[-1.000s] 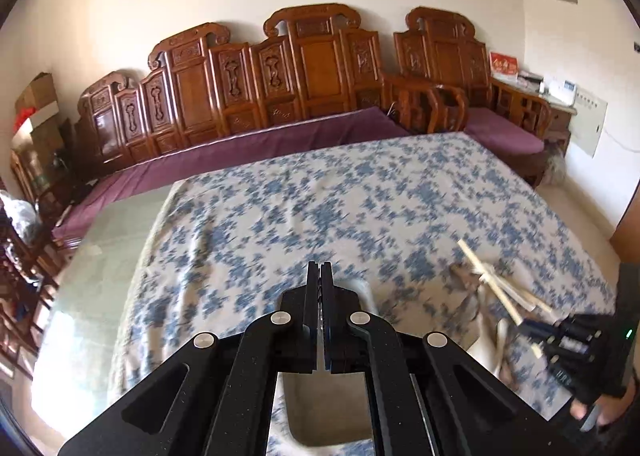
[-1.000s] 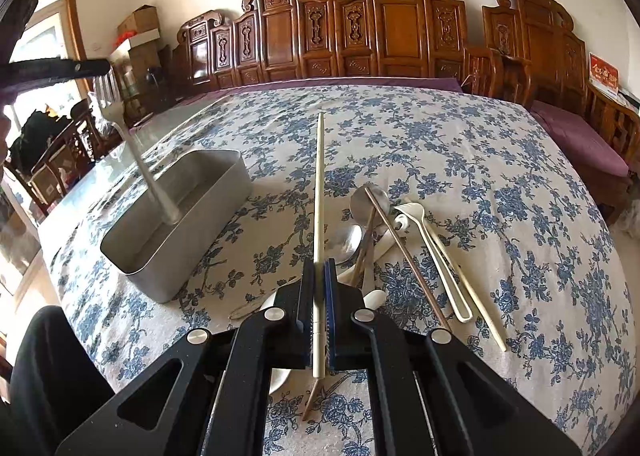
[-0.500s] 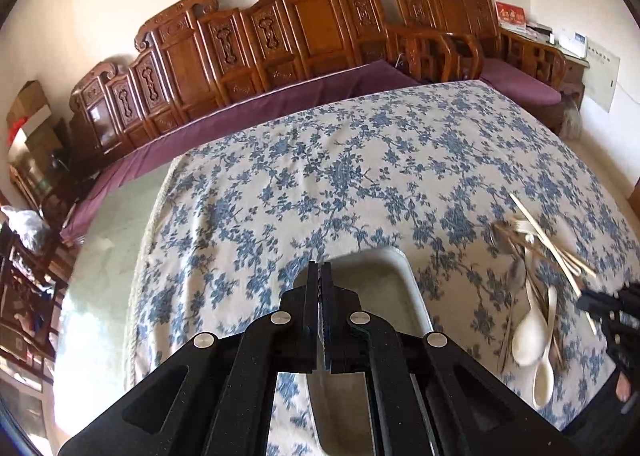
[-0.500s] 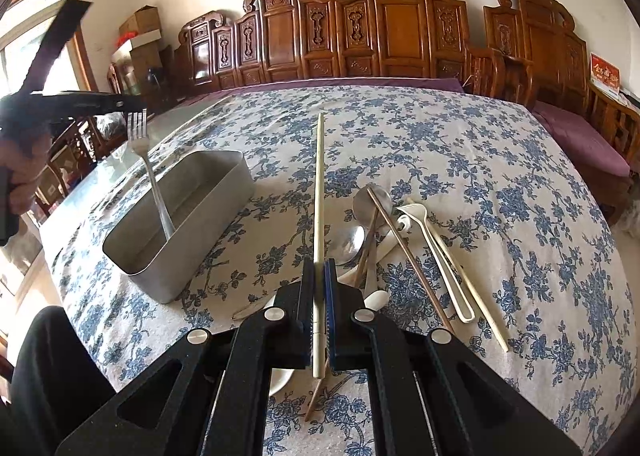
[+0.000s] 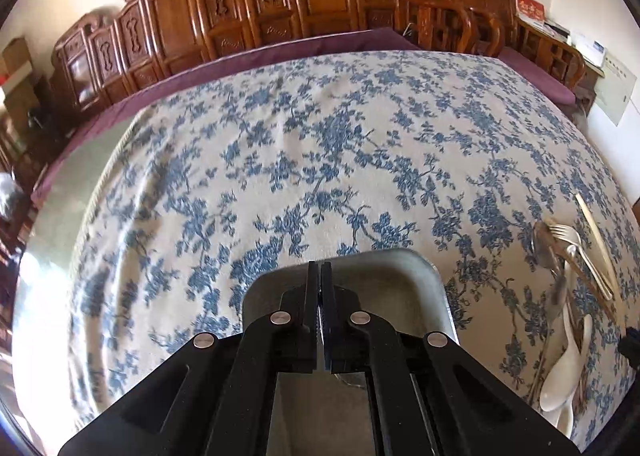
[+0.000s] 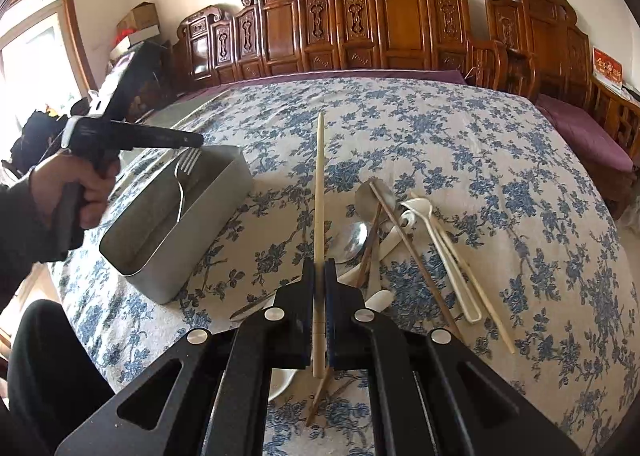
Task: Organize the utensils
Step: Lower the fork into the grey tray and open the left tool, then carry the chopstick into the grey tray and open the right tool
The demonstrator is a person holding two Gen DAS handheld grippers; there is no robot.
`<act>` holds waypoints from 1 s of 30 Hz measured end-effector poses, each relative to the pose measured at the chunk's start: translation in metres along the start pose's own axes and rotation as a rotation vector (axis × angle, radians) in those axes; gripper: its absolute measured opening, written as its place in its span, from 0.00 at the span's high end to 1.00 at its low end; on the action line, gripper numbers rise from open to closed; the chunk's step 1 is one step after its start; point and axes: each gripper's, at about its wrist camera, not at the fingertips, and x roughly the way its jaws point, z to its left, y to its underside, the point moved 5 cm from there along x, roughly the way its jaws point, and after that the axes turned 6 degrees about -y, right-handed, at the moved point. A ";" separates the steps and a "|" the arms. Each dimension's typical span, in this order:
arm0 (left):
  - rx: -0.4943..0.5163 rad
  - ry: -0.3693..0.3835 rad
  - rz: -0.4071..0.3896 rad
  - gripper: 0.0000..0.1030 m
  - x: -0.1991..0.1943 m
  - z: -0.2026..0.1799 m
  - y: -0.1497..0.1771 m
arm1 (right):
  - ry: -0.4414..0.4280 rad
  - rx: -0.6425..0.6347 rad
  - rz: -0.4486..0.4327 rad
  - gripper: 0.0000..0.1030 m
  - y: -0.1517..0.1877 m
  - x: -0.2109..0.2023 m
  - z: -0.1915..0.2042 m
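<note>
Chopstick (image 6: 319, 191) lies pinched in the right gripper (image 6: 319, 276), long axis pointing far across the table. Left gripper (image 5: 320, 280), jaws together, hovers over the tin (image 6: 208, 223) where a fork (image 6: 182, 185) leans, tines up.

I see a table covered by a cream tablecloth (image 5: 328, 159) printed with blue flowers. Just beyond the cloth's far edge runs a long carved wooden bench (image 6: 352, 27) with tall panelled backs, its seat topped by a purple cushion (image 5: 280, 51). At the bench's left end, cardboard boxes (image 6: 138, 21) are stacked near a bright window (image 6: 36, 67) with a wooden frame. At the bench's right end, a red card (image 5: 530, 9) stands on a side table. To the cloth's left, the table's bare glossy surface (image 5: 60, 191) shows.
</note>
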 end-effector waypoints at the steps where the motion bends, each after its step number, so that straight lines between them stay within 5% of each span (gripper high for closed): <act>1: -0.003 0.002 0.005 0.99 0.002 0.000 0.001 | -0.004 -0.007 0.001 0.94 0.000 0.001 0.003; 6: -0.013 0.010 0.017 0.90 0.006 0.002 0.006 | -0.015 -0.036 0.007 0.94 0.000 0.006 0.017; 12: -0.087 0.058 -0.052 0.84 -0.035 0.023 0.018 | -0.039 -0.038 0.013 0.94 -0.006 0.010 0.035; 24: -0.157 0.033 -0.116 0.84 -0.089 0.055 0.076 | -0.182 -0.005 0.074 0.94 -0.035 0.048 0.119; 30: -0.186 0.026 -0.130 0.84 -0.092 0.073 0.092 | -0.186 0.059 0.148 0.94 -0.040 0.088 0.144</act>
